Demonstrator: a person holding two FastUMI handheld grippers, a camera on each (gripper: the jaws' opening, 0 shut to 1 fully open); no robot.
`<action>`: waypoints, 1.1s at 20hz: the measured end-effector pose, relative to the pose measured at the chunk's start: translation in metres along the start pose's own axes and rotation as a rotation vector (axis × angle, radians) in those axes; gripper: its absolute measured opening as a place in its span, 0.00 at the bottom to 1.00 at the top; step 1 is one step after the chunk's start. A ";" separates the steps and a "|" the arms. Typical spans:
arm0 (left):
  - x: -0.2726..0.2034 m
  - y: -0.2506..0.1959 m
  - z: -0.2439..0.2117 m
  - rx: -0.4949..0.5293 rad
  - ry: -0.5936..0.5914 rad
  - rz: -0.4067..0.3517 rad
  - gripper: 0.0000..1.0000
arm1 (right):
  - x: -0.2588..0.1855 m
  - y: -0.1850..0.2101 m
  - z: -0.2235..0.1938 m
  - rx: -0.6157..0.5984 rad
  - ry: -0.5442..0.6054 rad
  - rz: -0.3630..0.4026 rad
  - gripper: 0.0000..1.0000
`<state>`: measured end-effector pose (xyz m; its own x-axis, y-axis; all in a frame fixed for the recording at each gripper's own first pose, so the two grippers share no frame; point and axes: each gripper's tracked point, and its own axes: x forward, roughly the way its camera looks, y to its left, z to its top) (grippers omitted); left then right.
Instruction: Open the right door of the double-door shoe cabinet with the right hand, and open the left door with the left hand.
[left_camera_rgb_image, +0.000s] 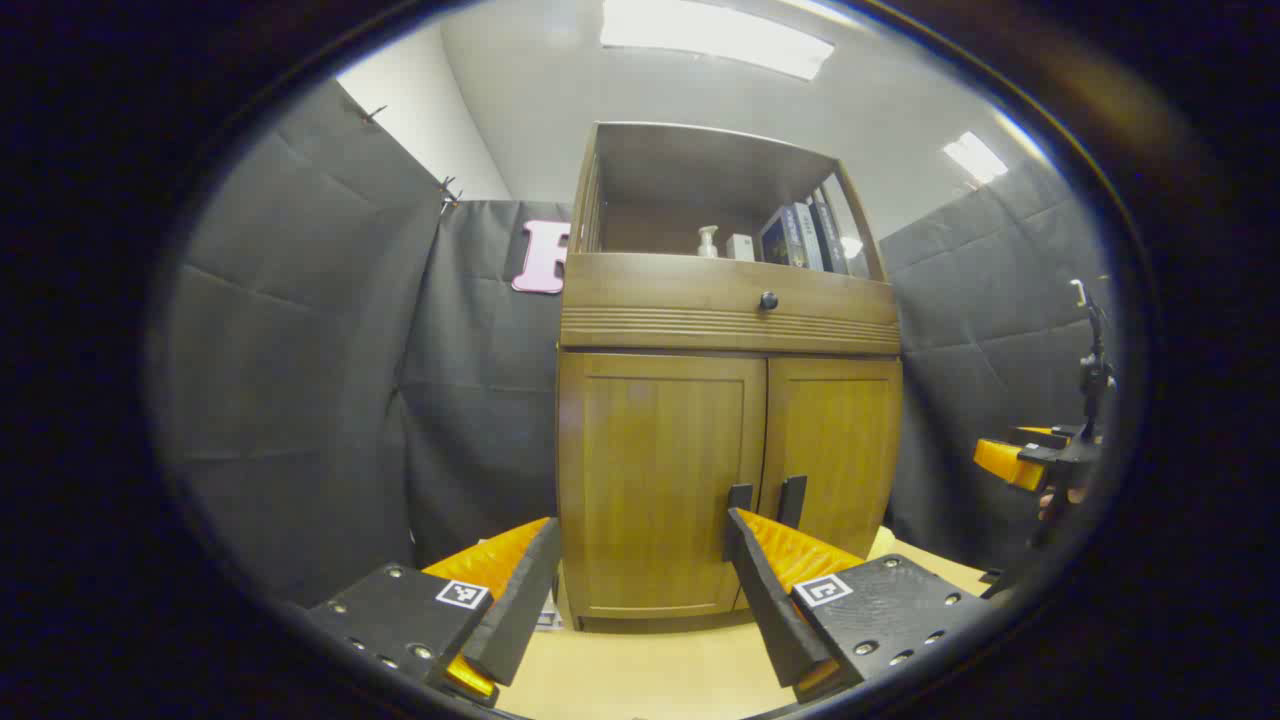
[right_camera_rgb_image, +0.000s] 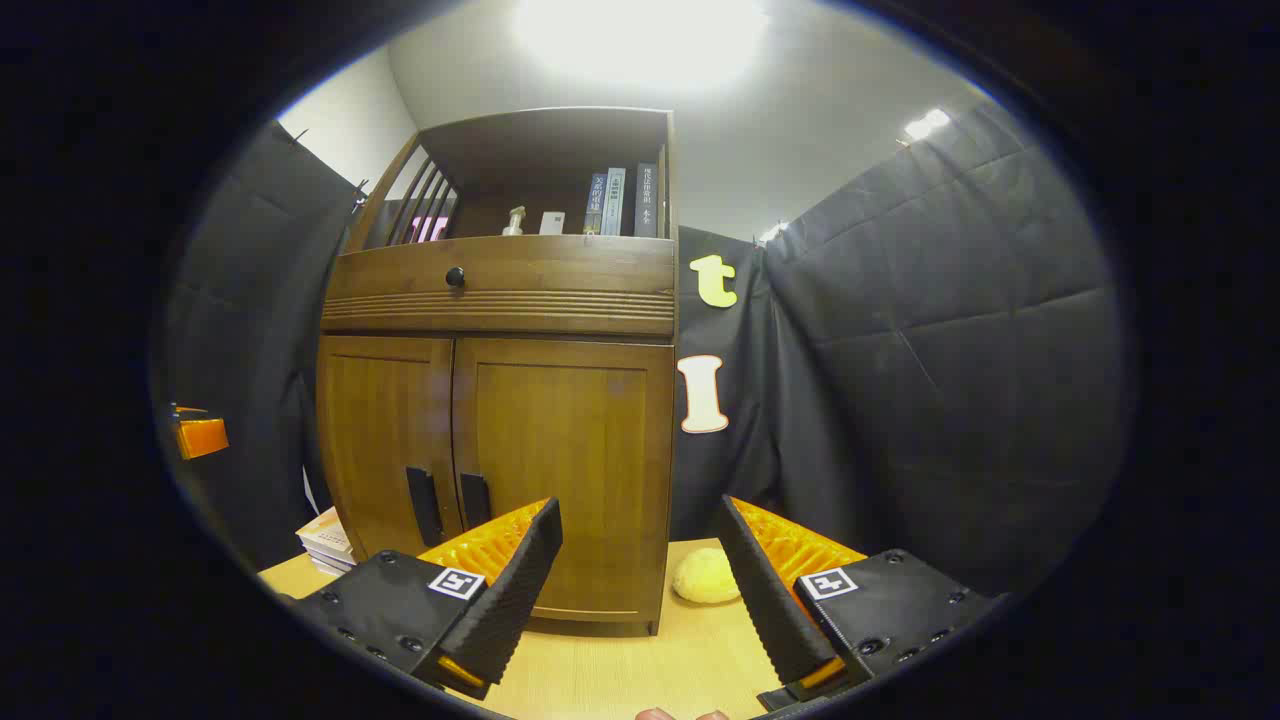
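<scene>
- Holding my left gripper (left_camera_rgb_image: 640, 560) with fingers spread wide and empty, I face the shoe cabinet (left_camera_rgb_image: 730, 380) standing on the pale tabletop (left_camera_rgb_image: 640, 670).
- My right gripper (right_camera_rgb_image: 635, 550), likewise wide apart and empty, frames the cabinet's right side; a yellow fuzzy ball (right_camera_rgb_image: 706, 577) lies beside the base.
- Left door (left_camera_rgb_image: 660, 480) and right door (right_camera_rgb_image: 560, 470) both sit closed, their dark handles (right_camera_rgb_image: 445, 503) side by side at the centre seam.
- Farther up: a drawer knob (left_camera_rgb_image: 768, 300), then books (right_camera_rgb_image: 620, 202) on the open shelf.
</scene>
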<state>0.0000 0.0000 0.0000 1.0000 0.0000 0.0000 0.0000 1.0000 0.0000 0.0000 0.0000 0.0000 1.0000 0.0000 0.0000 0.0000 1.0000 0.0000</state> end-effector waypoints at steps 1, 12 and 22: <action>0.001 0.001 0.002 0.012 -0.002 0.002 0.96 | -0.002 0.002 0.000 0.006 0.002 -0.001 0.96; -0.009 0.012 -0.012 -0.015 0.003 0.026 0.96 | -0.005 0.015 -0.015 0.024 0.044 0.011 0.99; -0.007 0.030 -0.035 -0.034 0.042 0.077 0.96 | 0.016 0.038 -0.011 0.053 0.063 0.054 0.99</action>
<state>-0.0067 0.0300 -0.0351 0.9962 0.0757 -0.0429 -0.0772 0.9965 -0.0322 0.0159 0.0375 -0.0113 0.9966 0.0559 -0.0613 -0.0526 0.9971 0.0542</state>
